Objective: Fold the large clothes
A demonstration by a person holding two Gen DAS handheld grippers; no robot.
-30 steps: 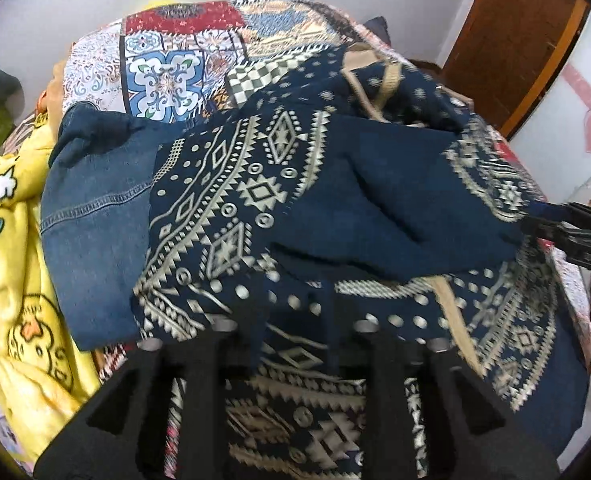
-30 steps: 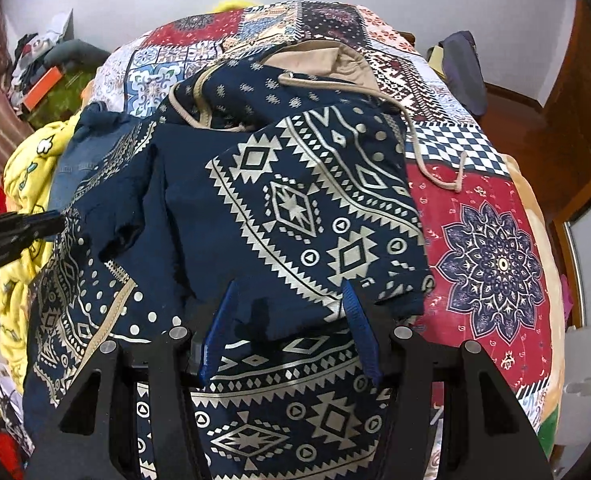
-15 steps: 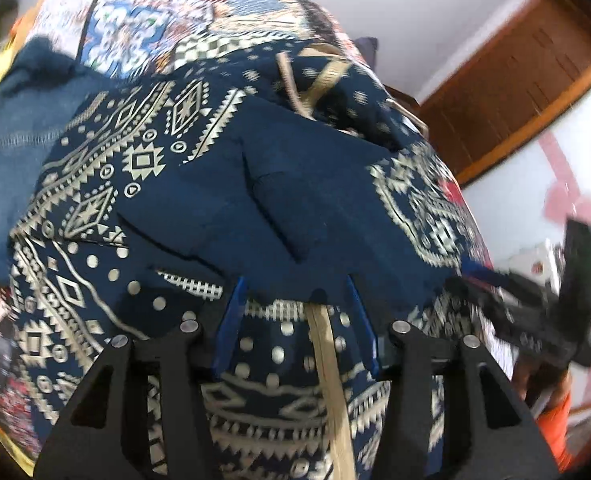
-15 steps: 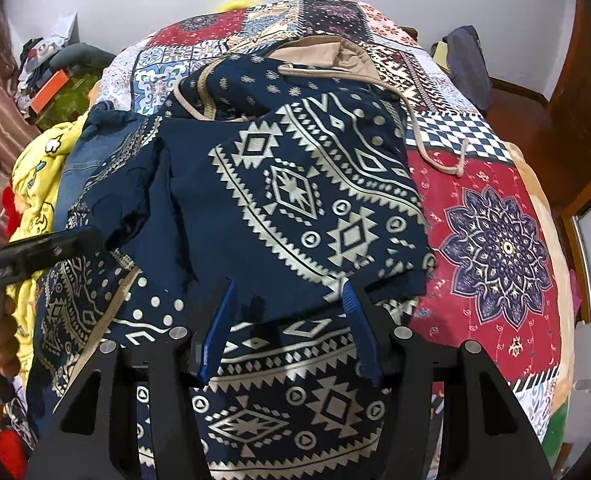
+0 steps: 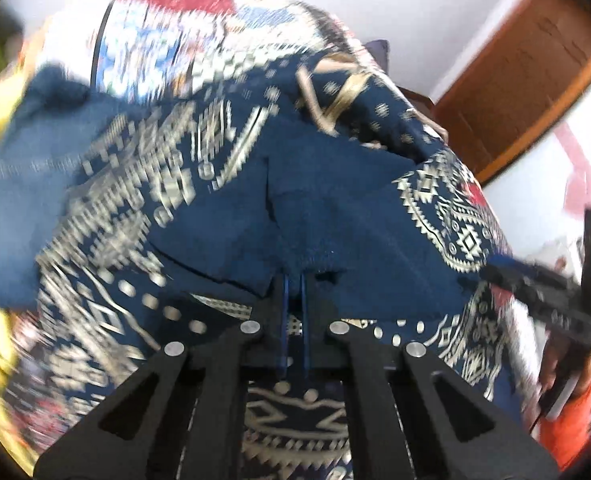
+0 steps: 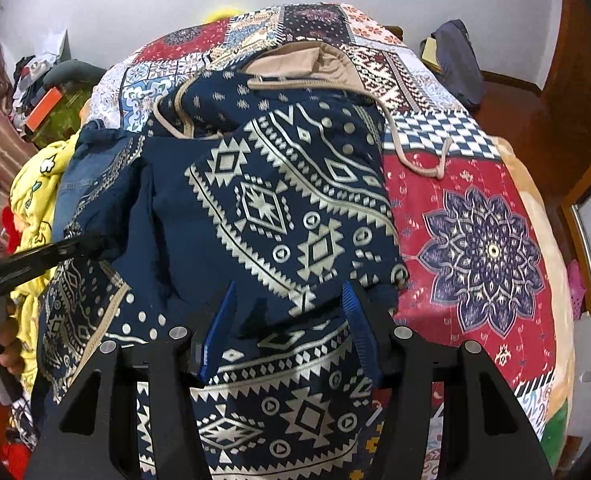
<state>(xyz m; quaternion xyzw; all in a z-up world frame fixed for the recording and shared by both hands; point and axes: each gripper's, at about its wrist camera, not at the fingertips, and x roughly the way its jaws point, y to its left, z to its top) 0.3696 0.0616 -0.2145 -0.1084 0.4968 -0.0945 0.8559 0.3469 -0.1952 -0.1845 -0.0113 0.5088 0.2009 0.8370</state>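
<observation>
Pads of the left tool point(image 5: 294, 286) are pinched tight on the plain navy hem of the patterned hoodie point(image 6: 279, 208), spread on the quilted bed point(image 6: 479, 240). Right tool point(image 6: 291, 300) is half open, straddling the sleeve edge ungripped; it should clamp before any lift.

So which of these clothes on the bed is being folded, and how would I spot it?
Start at the bed with its red patchwork cover. Across its middle lies a navy hoodie with cream geometric prints. Its beige-lined hood and drawstring set it apart from the plain jeans and yellow blanket beside it.
</observation>
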